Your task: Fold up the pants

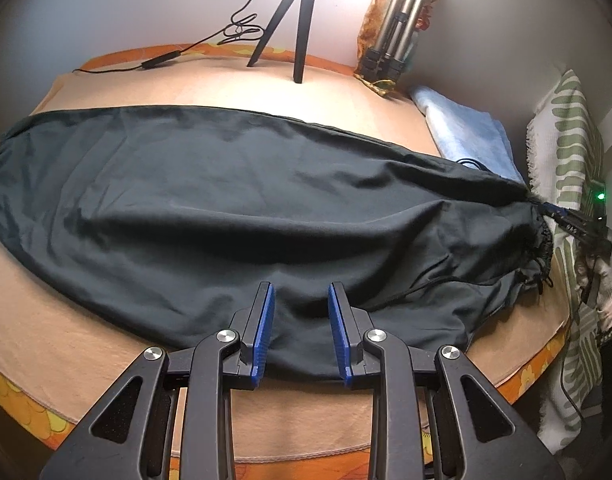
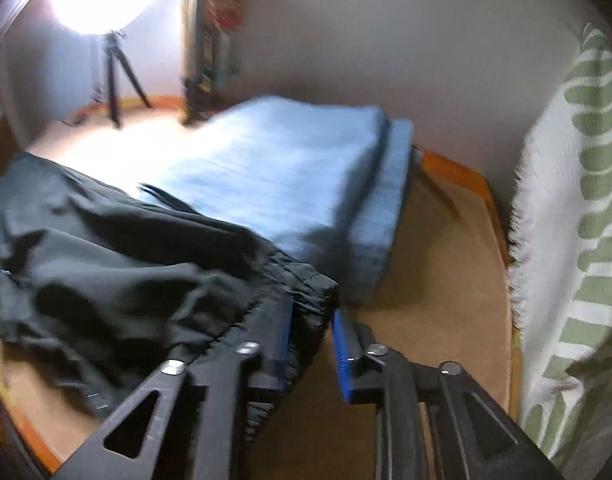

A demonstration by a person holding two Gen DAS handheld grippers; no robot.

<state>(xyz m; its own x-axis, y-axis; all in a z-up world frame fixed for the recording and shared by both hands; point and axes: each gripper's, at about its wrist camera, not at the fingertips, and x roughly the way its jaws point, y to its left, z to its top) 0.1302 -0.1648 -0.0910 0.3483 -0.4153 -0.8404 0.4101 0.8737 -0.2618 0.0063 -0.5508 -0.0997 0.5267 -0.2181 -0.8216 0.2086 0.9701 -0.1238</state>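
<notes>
Black pants (image 1: 226, 184) lie lengthwise across the tan-covered table (image 1: 66, 340), with the waistband at the right end. My left gripper (image 1: 301, 288) stands over their near edge. Its blue pads (image 1: 266, 320) are apart and the cloth lies flat between them, unpinched. In the blurred right wrist view, the gathered waistband (image 2: 306, 292) sits between the pads of my right gripper (image 2: 312, 307). It rests against the left pad (image 2: 284, 328), and a gap shows before the right pad. From the left wrist view, the right gripper (image 1: 562, 216) is at the waistband's far corner.
Folded light-blue cloth (image 2: 298, 184) lies behind the waistband, partly under it. A black tripod (image 1: 294, 28), a silver tripod (image 1: 398, 28) and a cable (image 1: 162, 58) stand at the back by the wall. A green-and-white patterned cloth (image 1: 566, 152) hangs at the right edge.
</notes>
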